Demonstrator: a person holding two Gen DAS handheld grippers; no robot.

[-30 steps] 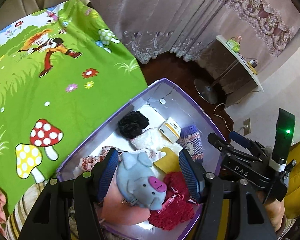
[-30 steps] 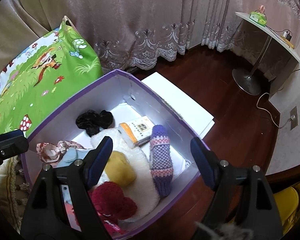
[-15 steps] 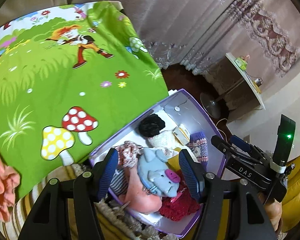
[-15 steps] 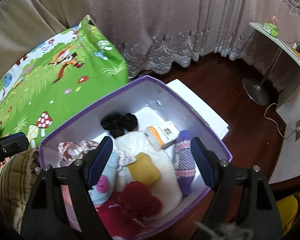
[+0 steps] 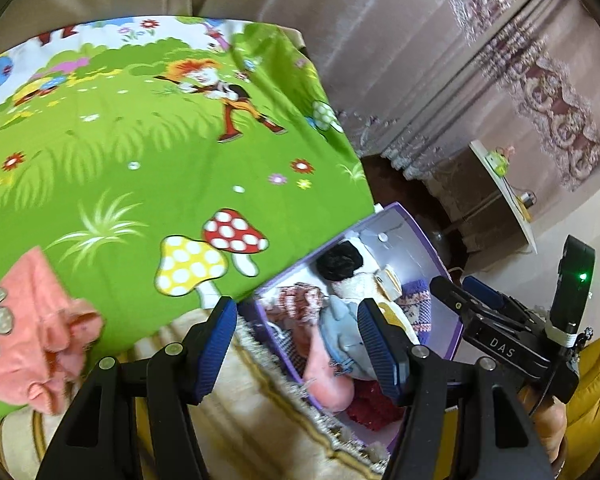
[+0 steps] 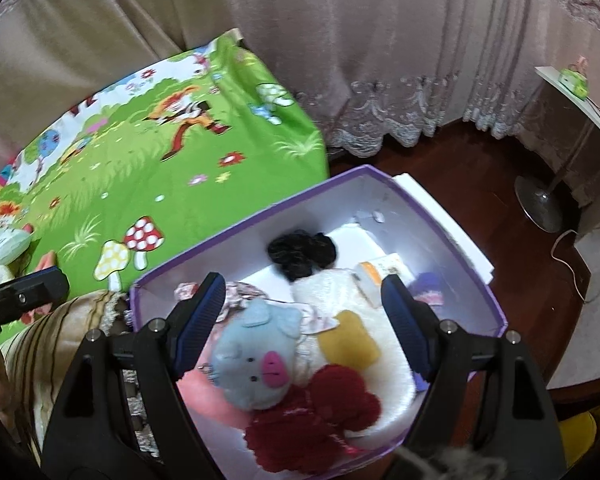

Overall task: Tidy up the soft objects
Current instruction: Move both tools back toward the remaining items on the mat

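Observation:
A purple box [image 6: 452,236] holds soft things: a blue plush pig [image 6: 256,356], a dark red knit piece [image 6: 312,420], a yellow piece [image 6: 348,340], a white fluffy piece [image 6: 328,292], a black scrunchie [image 6: 300,252] and a purple knit sock [image 6: 428,286]. My right gripper [image 6: 304,328] is open and empty above the box. My left gripper [image 5: 296,352] is open and empty over the box's left rim [image 5: 276,284]; the pig [image 5: 344,336] lies just beyond it. A pink garment [image 5: 32,328] lies on the green blanket [image 5: 140,152] to the left.
A striped beige cushion [image 6: 56,340] lies beside the box. A small carton [image 6: 380,272] sits in the box. Curtains [image 6: 340,40] hang behind. A side table [image 6: 572,92] on a stand is on the wooden floor at right. A face mask [image 6: 8,242] lies far left.
My left gripper has pulled back and swung left off the box; the pig stays inside. The pink garment has come into view. My right gripper has drawn back over the box.

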